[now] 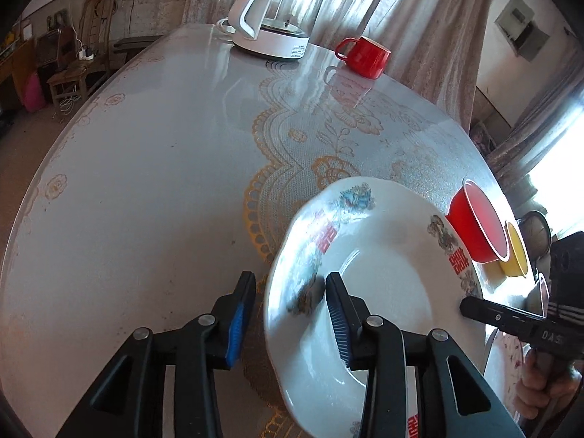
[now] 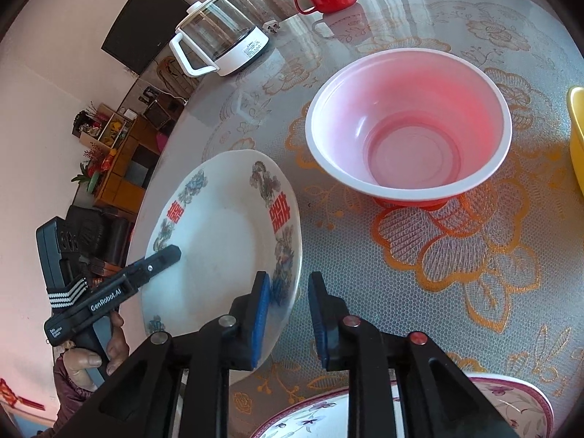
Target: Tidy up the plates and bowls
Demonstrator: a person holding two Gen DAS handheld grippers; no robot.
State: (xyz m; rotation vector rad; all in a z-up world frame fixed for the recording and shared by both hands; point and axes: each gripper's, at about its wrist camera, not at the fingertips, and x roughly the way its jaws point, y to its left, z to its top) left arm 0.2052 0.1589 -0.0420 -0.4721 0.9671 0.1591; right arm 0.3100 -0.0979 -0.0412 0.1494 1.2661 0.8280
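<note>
Both sets of jaws are apart, one finger on each side of the same plate's rim. I cannot tell if they squeeze it yet. The left gripper (image 1: 290,314) straddles the plate's left edge; the right gripper (image 2: 290,315) straddles its right edge.

The big round table (image 1: 146,182) has a lacy cloth with gold flowers. The white plate (image 1: 383,284) — it has red signs and painted flowers — is tipped up above the cloth. Beside it sits the red bowl (image 2: 408,124), pink and white inside, standing upright. A yellow bowl (image 1: 514,252) is just behind it. Far back stand a glass kettle (image 1: 277,11) and a red mug (image 1: 363,56) — well apart from the plate.
</note>
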